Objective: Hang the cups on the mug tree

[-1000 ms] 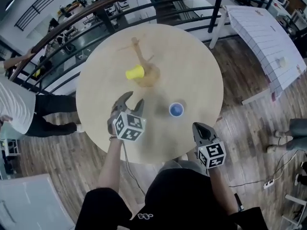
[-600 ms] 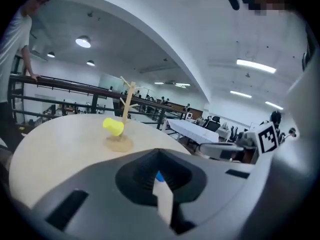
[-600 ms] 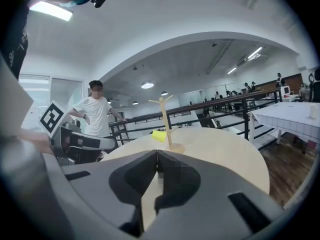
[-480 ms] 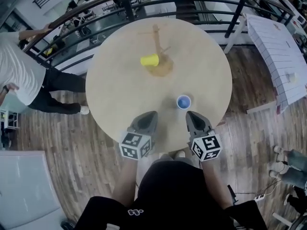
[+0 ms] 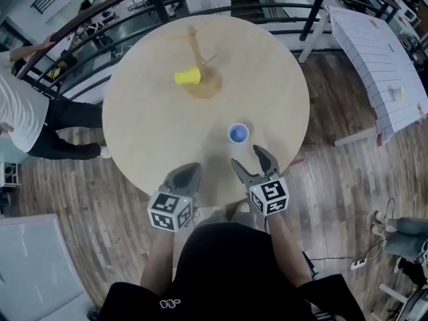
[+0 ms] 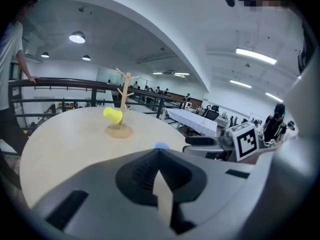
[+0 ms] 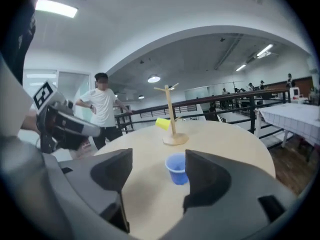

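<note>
A wooden mug tree (image 5: pixel 194 51) stands at the far side of the round table (image 5: pixel 134 126). A yellow cup (image 5: pixel 188 77) hangs on it on its side. A blue cup (image 5: pixel 238 134) stands upright on the table, a short way ahead of my right gripper (image 5: pixel 247 158). That gripper's jaws have just been opening and are open, with nothing between them. In the right gripper view the blue cup (image 7: pixel 177 168) shows beyond the gap of the right gripper (image 7: pixel 159 159). My left gripper (image 5: pixel 186 176) is shut and empty at the table's near edge. It (image 6: pixel 159 151) faces the mug tree (image 6: pixel 123 101).
A dark railing (image 5: pixel 221 9) curves behind the table. A long white table (image 5: pixel 374 52) stands at the right. A person in a white shirt (image 5: pixel 20 122) stands at the left, seen also as a person (image 7: pixel 102 111) beyond the table. Wooden floor surrounds the table.
My left gripper drew back from mid-table to the near edge and shut. My right gripper came forward over the table toward the blue cup, and its jaws went from shut to open.
</note>
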A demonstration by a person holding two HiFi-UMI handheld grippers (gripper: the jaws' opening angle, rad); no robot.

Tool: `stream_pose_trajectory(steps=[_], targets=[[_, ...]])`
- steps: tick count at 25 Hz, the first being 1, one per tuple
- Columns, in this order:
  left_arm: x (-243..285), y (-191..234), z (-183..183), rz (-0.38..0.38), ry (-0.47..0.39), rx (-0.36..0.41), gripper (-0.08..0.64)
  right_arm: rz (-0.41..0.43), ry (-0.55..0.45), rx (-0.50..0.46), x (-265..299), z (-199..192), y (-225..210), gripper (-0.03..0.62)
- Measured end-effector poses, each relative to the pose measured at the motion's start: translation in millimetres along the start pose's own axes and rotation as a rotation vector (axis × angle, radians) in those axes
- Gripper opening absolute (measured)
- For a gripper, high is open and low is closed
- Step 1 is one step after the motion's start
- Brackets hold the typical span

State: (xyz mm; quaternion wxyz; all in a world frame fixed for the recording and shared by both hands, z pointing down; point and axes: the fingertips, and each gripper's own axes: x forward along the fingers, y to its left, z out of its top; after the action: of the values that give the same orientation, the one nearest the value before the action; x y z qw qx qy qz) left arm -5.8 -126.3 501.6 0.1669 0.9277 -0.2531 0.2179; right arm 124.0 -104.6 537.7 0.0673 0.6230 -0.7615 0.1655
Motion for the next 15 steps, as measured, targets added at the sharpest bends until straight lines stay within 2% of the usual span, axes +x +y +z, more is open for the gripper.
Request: stream_pose_trajectory(steps=[3,7,12,15], targets=[[-10,3,-10,0.022,0.030,-0.007,0.012,-0.008,0.074,-0.029,13,-31,-13,0.337],[-26,12,-16,0.067,0.058,0.021,0.012,-0.033,0.048,-0.041,33,-32,-31,0.337],[-40,23,-28,0.149,0.092,0.009,0.012,-0.027,0.108,-0.110,64,-58,-47,0.337],[-41,24,-29,0.174,0.090,0.007,0.012,-0.009,0.142,-0.152,76,-67,-50,0.337]])
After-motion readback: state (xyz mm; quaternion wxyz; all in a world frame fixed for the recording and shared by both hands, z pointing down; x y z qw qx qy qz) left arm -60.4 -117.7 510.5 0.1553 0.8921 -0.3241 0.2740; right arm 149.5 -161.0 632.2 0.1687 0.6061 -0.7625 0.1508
